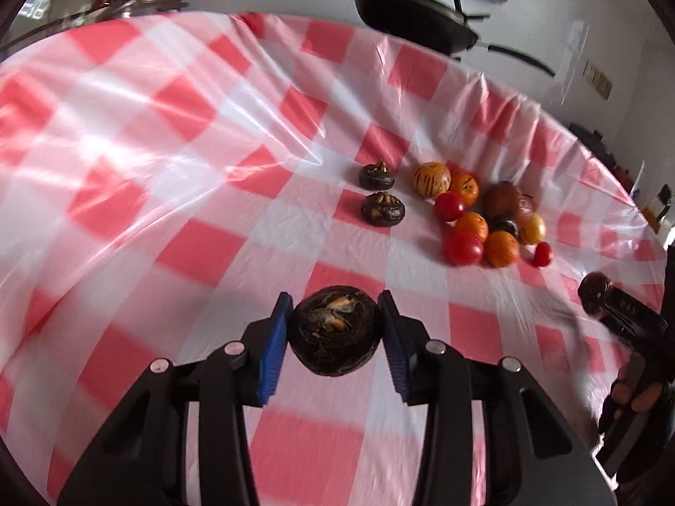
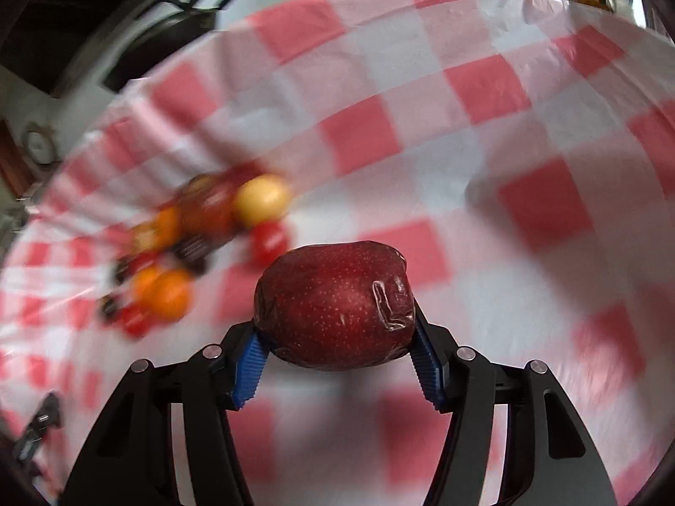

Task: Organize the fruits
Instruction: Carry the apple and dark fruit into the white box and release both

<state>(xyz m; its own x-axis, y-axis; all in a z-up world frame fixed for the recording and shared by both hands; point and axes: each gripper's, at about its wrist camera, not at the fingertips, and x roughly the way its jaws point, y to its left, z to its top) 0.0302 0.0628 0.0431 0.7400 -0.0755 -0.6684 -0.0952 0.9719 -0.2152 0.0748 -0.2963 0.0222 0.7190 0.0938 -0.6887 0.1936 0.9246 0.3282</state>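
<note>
My left gripper [image 1: 335,329] is shut on a dark brown water chestnut [image 1: 335,333] and holds it above the red-and-white checked tablecloth [image 1: 168,168]. Two more water chestnuts [image 1: 376,177] [image 1: 383,209] lie side by side ahead of it. A pile of mixed fruit [image 1: 485,219] with oranges, red tomatoes and a yellow fruit lies to their right. My right gripper [image 2: 335,337] is shut on a dark red apple [image 2: 335,303] wrapped in clear film, above the cloth. The blurred fruit pile [image 2: 202,236] is to its left. The right gripper with the apple also shows in the left wrist view [image 1: 599,291].
A black pan [image 1: 417,21] with a long handle sits beyond the table's far edge. The table edge curves round on the right [image 1: 590,160]. The right wrist view is motion-blurred.
</note>
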